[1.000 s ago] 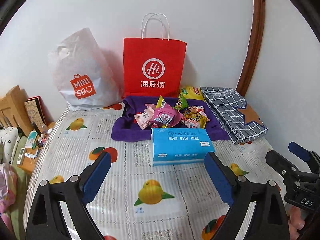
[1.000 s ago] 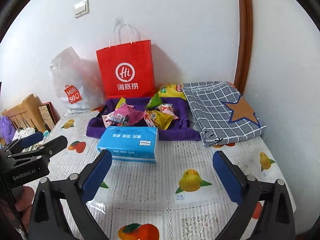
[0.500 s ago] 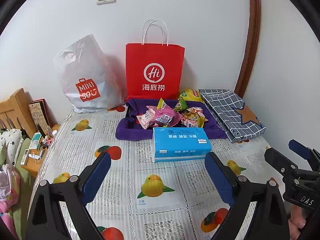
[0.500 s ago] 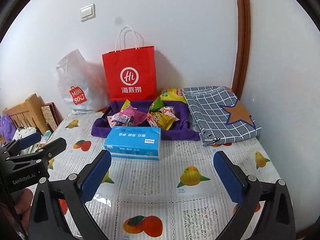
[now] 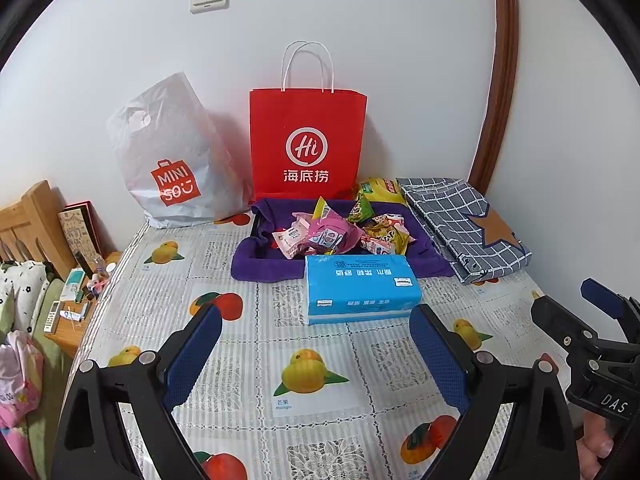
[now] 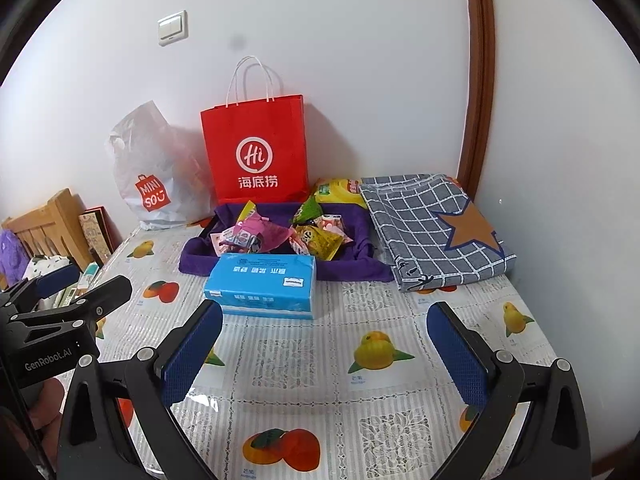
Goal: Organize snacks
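Both grippers pull back from the table point(image 5: 248, 344); left gripper point(image 5: 316, 344) and right gripper point(image 6: 324, 344) fingers wide open, empty; snacks point(image 5: 344, 232) piled in purple tray point(image 5: 260, 268) at 12 o'clock, beyond tissue pack point(image 5: 360, 288)

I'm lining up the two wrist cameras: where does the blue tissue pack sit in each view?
Left wrist: the blue tissue pack lies just right of centre, between the open fingers, in front of the purple tray.
Right wrist: the pack lies left of centre, above the left finger.
Shared landmark: the red paper bag behind the tray.
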### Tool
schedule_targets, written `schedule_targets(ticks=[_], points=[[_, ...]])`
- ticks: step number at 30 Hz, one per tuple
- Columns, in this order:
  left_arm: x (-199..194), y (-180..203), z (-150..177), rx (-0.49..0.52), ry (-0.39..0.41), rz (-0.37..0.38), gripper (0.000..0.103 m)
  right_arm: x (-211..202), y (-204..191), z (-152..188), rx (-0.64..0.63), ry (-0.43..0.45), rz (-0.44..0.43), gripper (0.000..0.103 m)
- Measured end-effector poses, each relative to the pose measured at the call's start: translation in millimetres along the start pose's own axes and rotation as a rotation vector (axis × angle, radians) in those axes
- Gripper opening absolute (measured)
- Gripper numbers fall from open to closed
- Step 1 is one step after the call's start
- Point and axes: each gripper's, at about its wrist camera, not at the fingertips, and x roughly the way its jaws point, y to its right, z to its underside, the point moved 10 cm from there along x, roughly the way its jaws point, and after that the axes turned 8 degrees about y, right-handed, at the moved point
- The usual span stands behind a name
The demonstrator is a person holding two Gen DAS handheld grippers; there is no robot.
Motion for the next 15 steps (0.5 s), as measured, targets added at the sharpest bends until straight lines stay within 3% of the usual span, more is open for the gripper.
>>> schedule_targets(ticks=[15], points=[[0.1, -3.9, 1.5, -0.001, -0.001, -0.001, 0.095, -0.6, -0.1, 0.7, 0.003, -0.002, -0.002, 0.101]])
